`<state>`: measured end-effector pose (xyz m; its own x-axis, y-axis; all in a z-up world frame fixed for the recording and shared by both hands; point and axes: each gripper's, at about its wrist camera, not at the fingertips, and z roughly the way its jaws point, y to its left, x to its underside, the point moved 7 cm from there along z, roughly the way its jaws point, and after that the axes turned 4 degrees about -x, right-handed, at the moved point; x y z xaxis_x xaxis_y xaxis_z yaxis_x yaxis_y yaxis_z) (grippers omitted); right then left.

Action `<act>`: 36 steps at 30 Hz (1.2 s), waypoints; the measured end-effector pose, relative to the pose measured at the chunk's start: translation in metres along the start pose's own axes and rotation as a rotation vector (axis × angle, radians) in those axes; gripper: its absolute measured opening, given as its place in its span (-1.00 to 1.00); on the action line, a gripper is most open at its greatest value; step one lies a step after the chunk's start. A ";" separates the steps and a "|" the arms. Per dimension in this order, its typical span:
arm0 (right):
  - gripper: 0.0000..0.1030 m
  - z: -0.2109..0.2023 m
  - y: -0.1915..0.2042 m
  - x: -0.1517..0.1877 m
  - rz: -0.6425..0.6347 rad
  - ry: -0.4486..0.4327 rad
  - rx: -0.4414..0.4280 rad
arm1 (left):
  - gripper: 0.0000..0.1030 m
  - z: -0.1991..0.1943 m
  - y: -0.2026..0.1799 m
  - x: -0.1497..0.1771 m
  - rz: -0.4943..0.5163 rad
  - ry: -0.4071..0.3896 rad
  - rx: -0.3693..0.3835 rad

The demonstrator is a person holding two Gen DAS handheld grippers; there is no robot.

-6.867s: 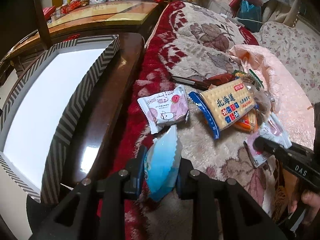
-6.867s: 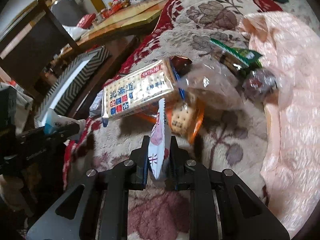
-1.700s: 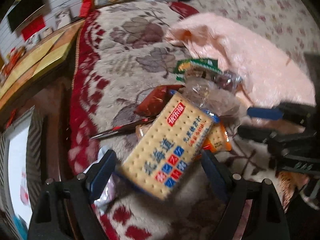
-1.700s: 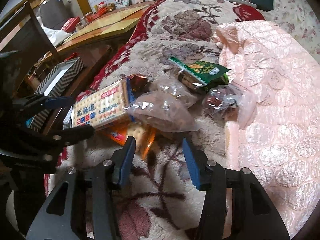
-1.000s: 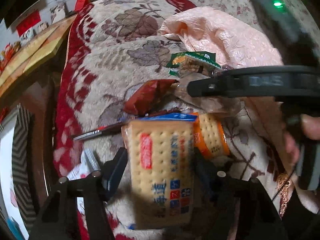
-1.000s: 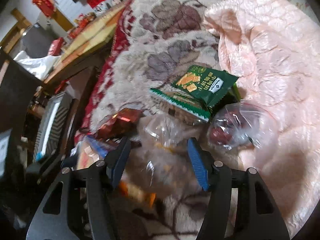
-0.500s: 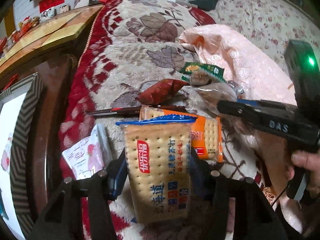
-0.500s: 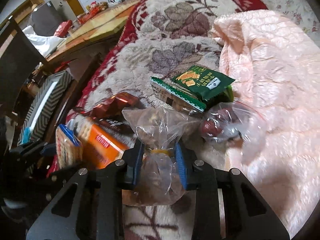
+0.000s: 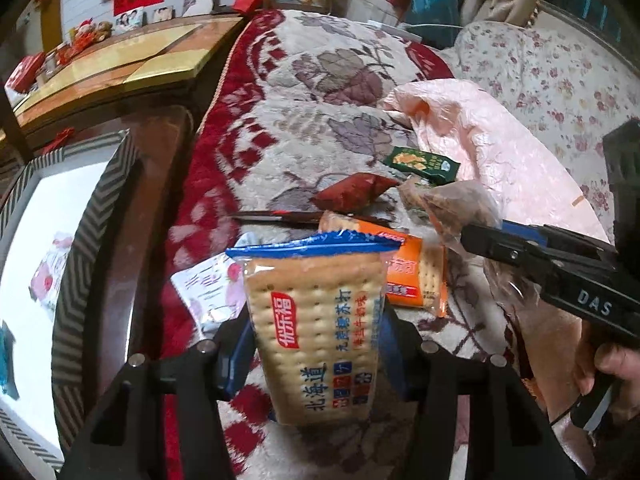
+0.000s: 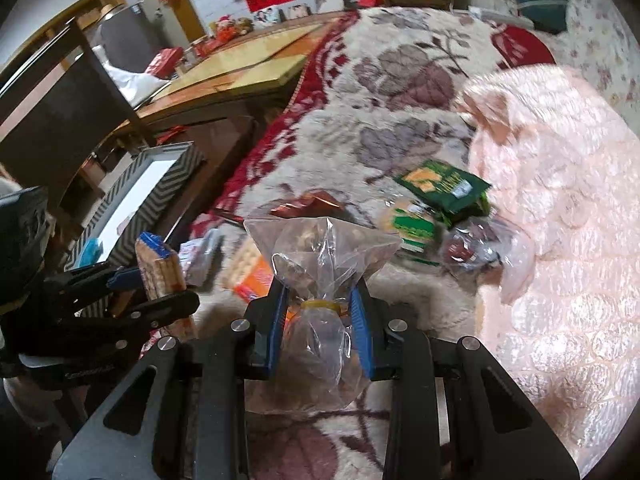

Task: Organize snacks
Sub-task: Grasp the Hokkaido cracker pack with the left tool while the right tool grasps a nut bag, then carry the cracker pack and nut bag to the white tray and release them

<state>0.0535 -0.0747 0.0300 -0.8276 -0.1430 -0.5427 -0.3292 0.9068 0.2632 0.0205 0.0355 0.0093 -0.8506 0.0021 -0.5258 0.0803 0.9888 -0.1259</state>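
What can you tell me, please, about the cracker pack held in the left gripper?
The cracker pack is a flat rectangular sleeve of clear film showing pale, dotted crackers, with a blue crimped top edge, a red logo and blue Chinese lettering. It looks sealed and undamaged. The left gripper holds it upright by its two long sides, jaws shut on it, lifted above the blanket. Nothing else visibly touches it.
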 end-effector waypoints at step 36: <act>-0.44 0.024 0.126 -0.019 -0.227 0.036 -0.083 | 0.11 -0.063 0.116 0.003 -0.209 -0.108 -0.165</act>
<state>0.0385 0.0513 0.0544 -0.7435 -0.3544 -0.5671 -0.5436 0.8143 0.2037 -0.0056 0.1595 0.0466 -0.7789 -0.2114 -0.5904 -0.1839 0.9771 -0.1072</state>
